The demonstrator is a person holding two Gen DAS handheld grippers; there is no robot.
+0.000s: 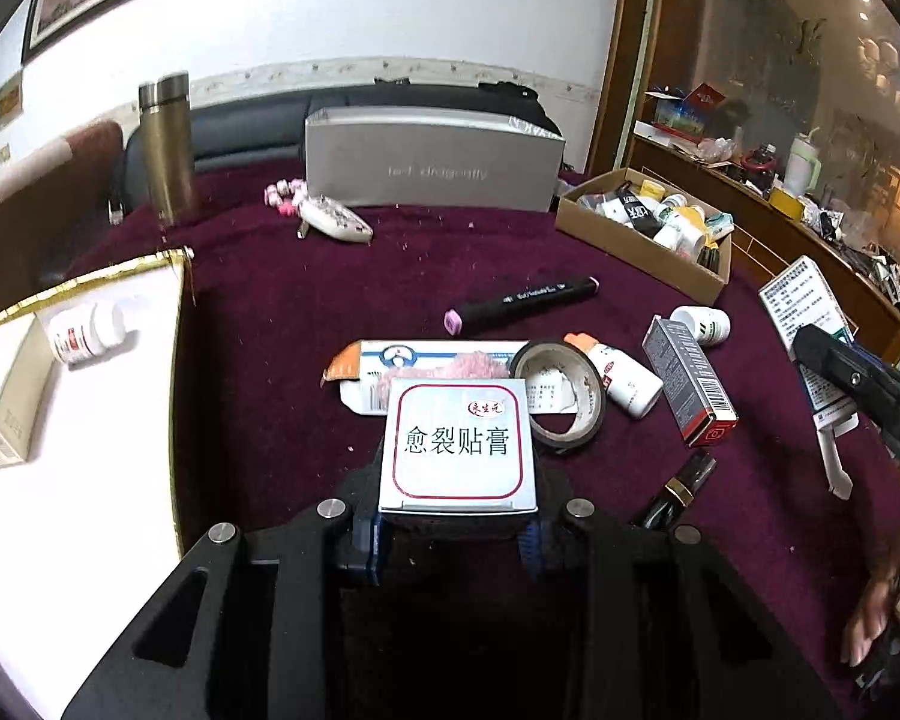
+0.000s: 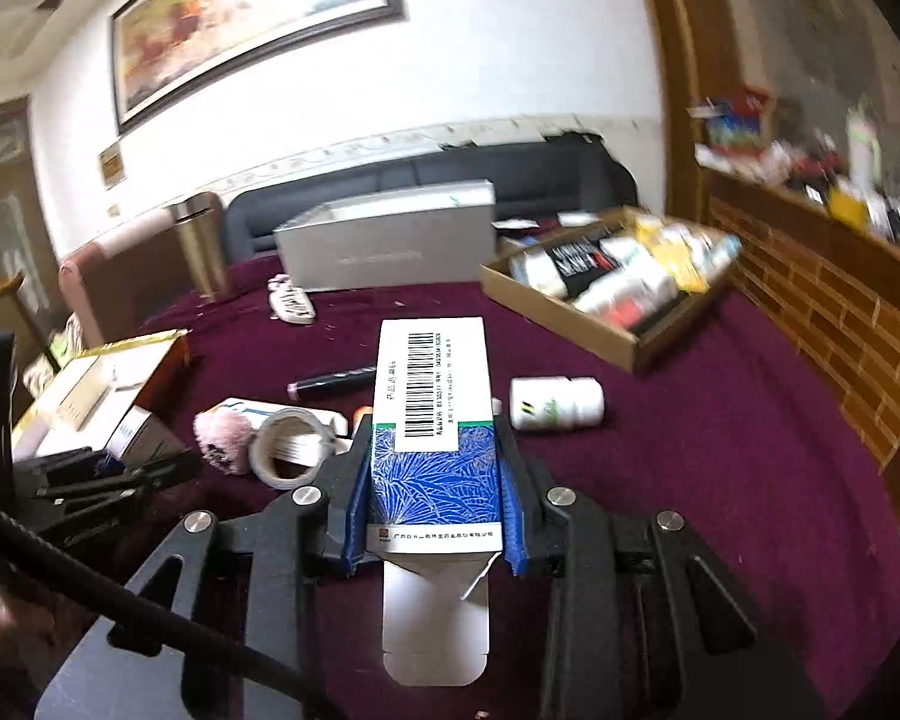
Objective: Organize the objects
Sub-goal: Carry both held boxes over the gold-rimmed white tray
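Observation:
My left gripper (image 1: 450, 540) is shut on a white plaster box (image 1: 457, 444) with a red rounded frame and black characters, held just above the maroon cloth. My right gripper (image 2: 432, 516) is shut on a blue-and-white medicine box (image 2: 432, 408) with a barcode; its bottom flap hangs open toward the camera. In the left wrist view that medicine box (image 1: 804, 312) shows at the right edge, lifted off the table. The right wrist view catches the left gripper (image 2: 90, 480) low on the left.
A tape roll (image 1: 561, 396), black marker (image 1: 522, 303), white bottles (image 1: 627, 381), a dark carton (image 1: 690, 387) and a flat pack (image 1: 438, 360) lie on the cloth. A gold-edged white tray (image 1: 90, 420) sits left, a cardboard tray (image 1: 642, 240) back right, a silver box (image 1: 432, 162) and flask (image 1: 165, 147) behind.

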